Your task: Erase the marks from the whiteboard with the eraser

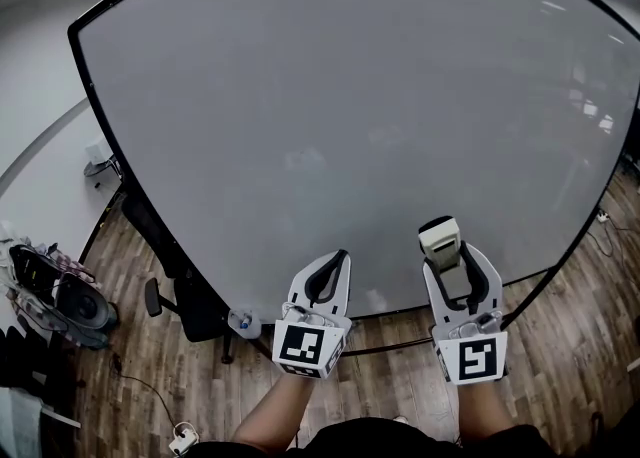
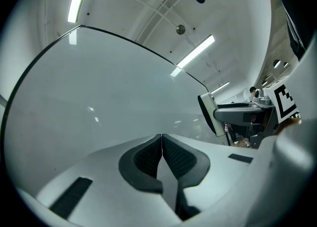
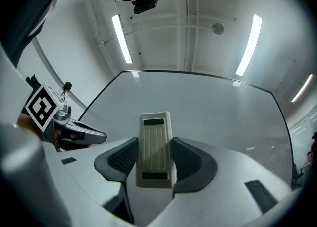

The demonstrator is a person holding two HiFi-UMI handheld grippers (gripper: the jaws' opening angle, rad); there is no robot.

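Observation:
A large whiteboard fills the head view; I see no marks on its grey-white face. My right gripper is shut on a cream eraser, held just in front of the board's lower right part. In the right gripper view the eraser stands upright between the dark pads, pointing at the whiteboard. My left gripper hangs beside it at the board's lower edge, shut with nothing in it. In the left gripper view its pads meet, and the eraser shows at the right.
A black office chair stands at the board's lower left on the wooden floor. Bags and a dark case lie at the far left. A cable and white plug lie on the floor near the person's arm.

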